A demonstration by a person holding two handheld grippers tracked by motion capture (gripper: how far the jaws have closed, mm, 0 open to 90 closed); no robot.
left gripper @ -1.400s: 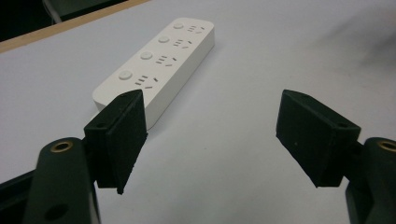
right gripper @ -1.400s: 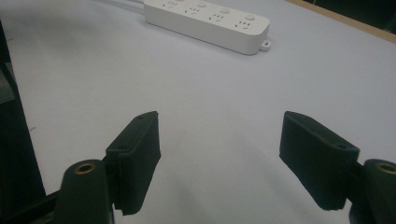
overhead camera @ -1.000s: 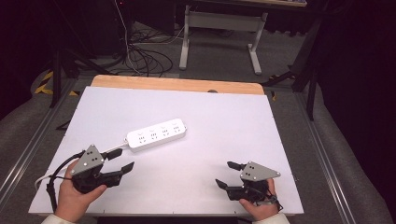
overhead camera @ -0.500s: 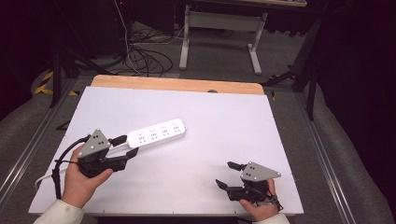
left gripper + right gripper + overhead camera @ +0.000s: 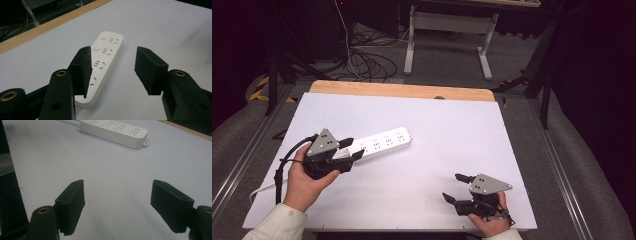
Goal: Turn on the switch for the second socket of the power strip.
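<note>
High view: fixed above the near edge of the bench (image 5: 452, 130), facing forward and down, far enough to take in the whole white top and the floor beyond. Left gripper view: low, close, looking along its own claw (image 5: 112, 71) at the power strip (image 5: 106, 62) just ahead. Right gripper view: low over the bench, facing the power strip from well apart. All three views share the power strip.
</note>
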